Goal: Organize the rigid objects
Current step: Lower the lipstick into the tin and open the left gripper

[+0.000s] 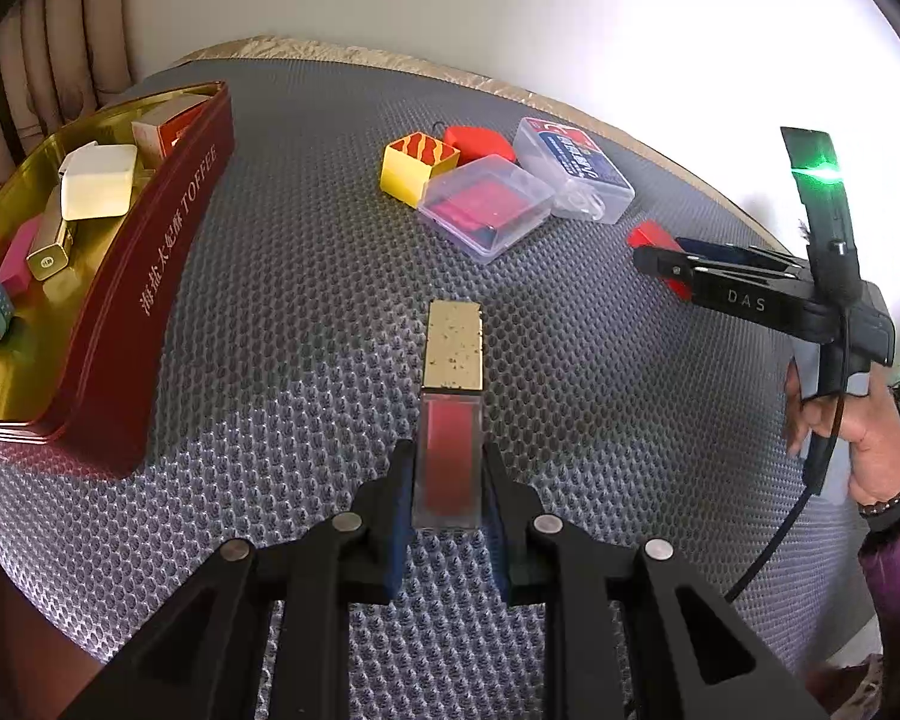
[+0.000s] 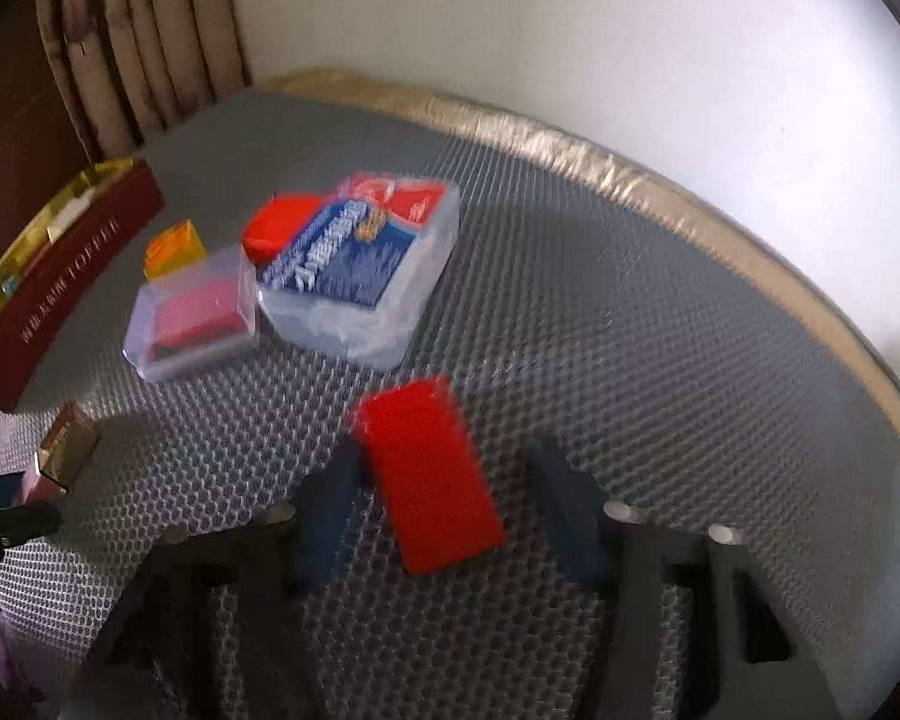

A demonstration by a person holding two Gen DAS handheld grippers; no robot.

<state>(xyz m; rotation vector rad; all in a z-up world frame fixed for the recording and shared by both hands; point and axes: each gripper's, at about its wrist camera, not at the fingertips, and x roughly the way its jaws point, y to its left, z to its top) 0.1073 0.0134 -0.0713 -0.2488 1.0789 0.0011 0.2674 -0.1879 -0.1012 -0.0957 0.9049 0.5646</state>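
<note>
My left gripper (image 1: 448, 468) is shut on a lip gloss tube (image 1: 452, 408), red with a gold cap, which points away from me just over the grey mesh mat (image 1: 306, 312). At the right, my right gripper (image 1: 660, 249) is held by a hand, with a flat red block (image 1: 651, 237) between its fingers. In the blurred right wrist view the red block (image 2: 429, 474) lies tilted inside the right gripper (image 2: 444, 462). It touches the left finger (image 2: 330, 498), and a gap shows on the other side.
A dark red toffee tin (image 1: 168, 252) at the left holds several small boxes. At the back middle sit a yellow box (image 1: 414, 165), a red piece (image 1: 480, 144) and two clear plastic cases (image 1: 486, 207) (image 1: 576, 168). A wall runs behind the mat's gold edge (image 2: 630, 180).
</note>
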